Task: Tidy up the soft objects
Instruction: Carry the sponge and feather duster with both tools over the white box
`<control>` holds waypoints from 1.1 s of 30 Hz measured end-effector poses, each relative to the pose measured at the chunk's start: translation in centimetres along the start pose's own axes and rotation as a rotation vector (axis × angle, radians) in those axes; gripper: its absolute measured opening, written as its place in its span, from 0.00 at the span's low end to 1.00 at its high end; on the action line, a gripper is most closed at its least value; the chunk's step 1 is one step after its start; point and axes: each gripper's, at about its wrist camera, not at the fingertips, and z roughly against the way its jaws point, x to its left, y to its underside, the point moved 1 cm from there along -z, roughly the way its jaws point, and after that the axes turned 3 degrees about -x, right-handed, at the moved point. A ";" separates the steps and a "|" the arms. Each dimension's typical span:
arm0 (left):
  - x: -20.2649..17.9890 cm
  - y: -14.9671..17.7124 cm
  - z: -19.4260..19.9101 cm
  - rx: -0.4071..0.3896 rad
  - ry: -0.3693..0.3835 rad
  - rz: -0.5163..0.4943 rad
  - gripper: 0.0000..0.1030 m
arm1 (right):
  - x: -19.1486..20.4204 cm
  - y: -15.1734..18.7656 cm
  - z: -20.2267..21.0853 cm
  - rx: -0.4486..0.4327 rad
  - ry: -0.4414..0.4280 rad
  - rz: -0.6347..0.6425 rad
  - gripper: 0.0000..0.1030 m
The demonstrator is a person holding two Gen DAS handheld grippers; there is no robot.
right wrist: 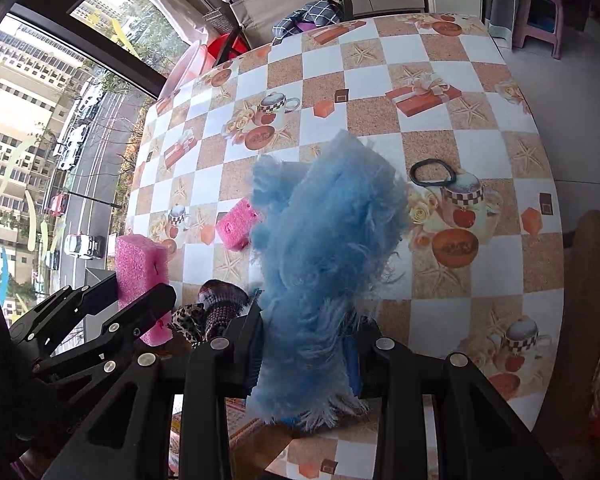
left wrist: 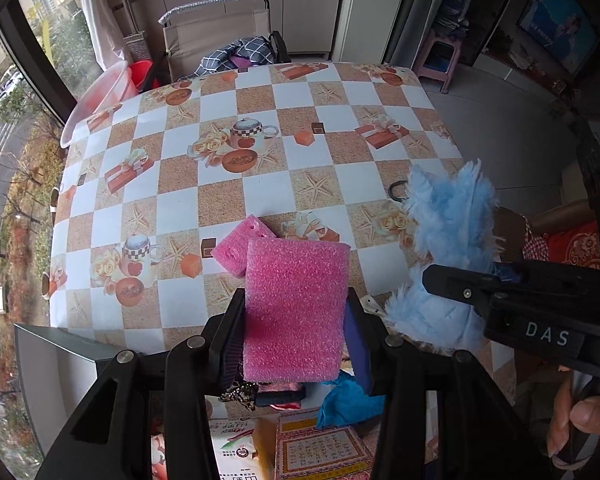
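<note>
My left gripper [left wrist: 296, 320] is shut on a pink foam block [left wrist: 296, 304], held above the checked tablecloth [left wrist: 260, 152]; the same block [right wrist: 140, 268] and the left gripper [right wrist: 136, 292] show at the left of the right wrist view. A second, smaller pink foam piece [left wrist: 236, 246] [right wrist: 238, 228] lies on the table beyond it. My right gripper [right wrist: 306, 344] is shut on a fluffy light-blue cloth [right wrist: 324, 248], which hangs in the air and hides its fingertips. In the left wrist view that blue cloth [left wrist: 448, 240] and the right gripper [left wrist: 500, 292] sit at the right.
A black hair tie [right wrist: 432, 172] [left wrist: 398, 190] lies on the table right of the cloth. Below the grippers are a leopard-print item [right wrist: 186, 320], a dark knitted item [right wrist: 222, 300], a blue rag [left wrist: 348, 400] and printed packets [left wrist: 320, 448]. A folding chair [left wrist: 220, 40] stands behind the table; a thumb [left wrist: 588, 408] shows at right.
</note>
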 end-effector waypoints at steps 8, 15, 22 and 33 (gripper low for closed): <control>-4.3 3.3 3.6 -0.026 0.112 -0.138 0.47 | -0.7 5.5 3.9 -0.058 0.050 -0.089 0.34; -5.6 7.2 6.6 -0.030 0.190 -0.206 0.47 | -0.1 11.1 6.1 -0.075 0.104 -0.138 0.34; -5.9 11.3 9.0 -0.033 0.239 -0.288 0.47 | 1.5 15.8 7.5 -0.084 0.122 -0.176 0.33; -3.1 16.9 10.6 -0.007 0.263 -0.304 0.47 | 5.2 21.7 6.9 -0.047 0.125 -0.182 0.33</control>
